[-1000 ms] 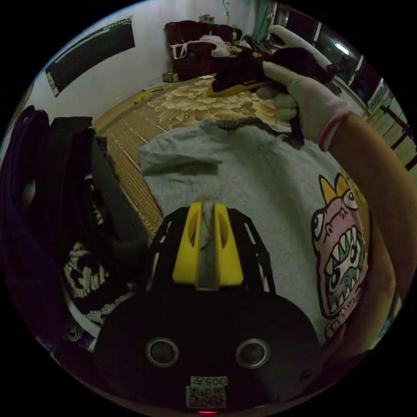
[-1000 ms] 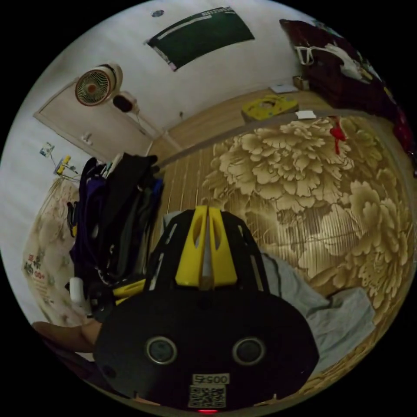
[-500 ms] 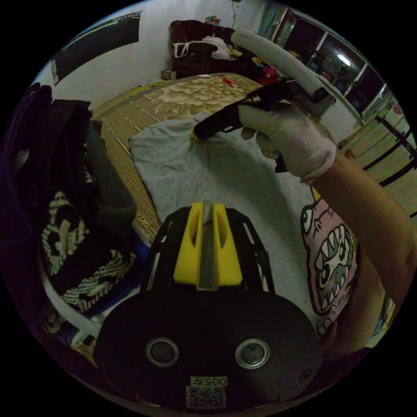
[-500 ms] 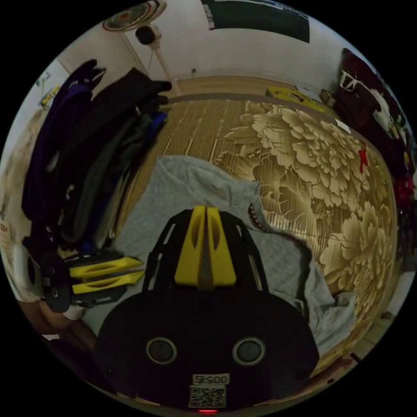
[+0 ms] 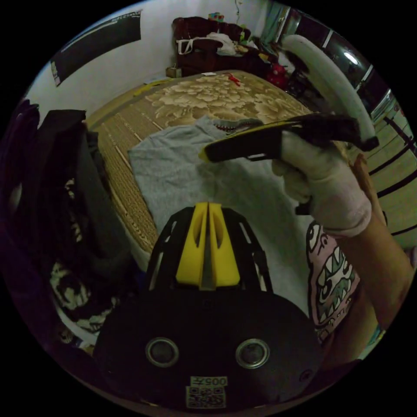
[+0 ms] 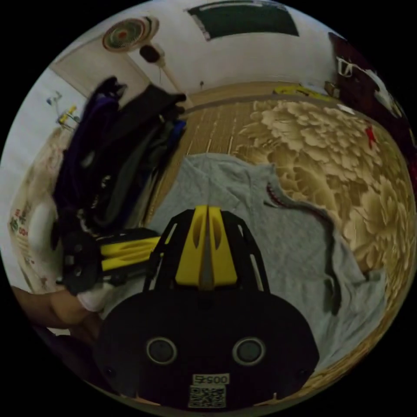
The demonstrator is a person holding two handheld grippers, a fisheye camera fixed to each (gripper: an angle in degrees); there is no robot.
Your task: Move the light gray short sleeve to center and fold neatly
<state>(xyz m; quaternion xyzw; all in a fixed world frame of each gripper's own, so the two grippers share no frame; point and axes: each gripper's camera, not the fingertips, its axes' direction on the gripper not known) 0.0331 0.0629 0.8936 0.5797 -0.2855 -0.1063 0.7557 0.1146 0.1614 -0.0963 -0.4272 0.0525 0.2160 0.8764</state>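
The light gray short sleeve shirt [image 5: 173,169] lies spread on a floral mat [image 5: 217,95], collar [image 5: 232,126] at the far end. A cartoon monster print [image 5: 332,278] shows beside the person's forearm. My left gripper [image 5: 207,205] hangs over the shirt's near part with its yellow jaws shut and no cloth seen between them. A gloved hand [image 5: 325,186] holds my right gripper [image 5: 203,154] just above the shirt, shut and empty. In the right gripper view, my right gripper [image 6: 207,208] points at the shirt [image 6: 278,256], with my left gripper [image 6: 163,245] low at the left.
A tall pile of dark clothes [image 5: 65,182] stands along the mat's left side, also seen in the right gripper view [image 6: 117,156]. A fan [image 6: 124,34] stands by the wall. Dark furniture with bags [image 5: 204,47] is at the far end. A white curved bar [image 5: 330,82] runs above the hand.
The shirt has gone from lifted and bunched to lying flat. The fold of cloth between my left jaws is gone. My right gripper has left the shoulder and risen above the shirt.
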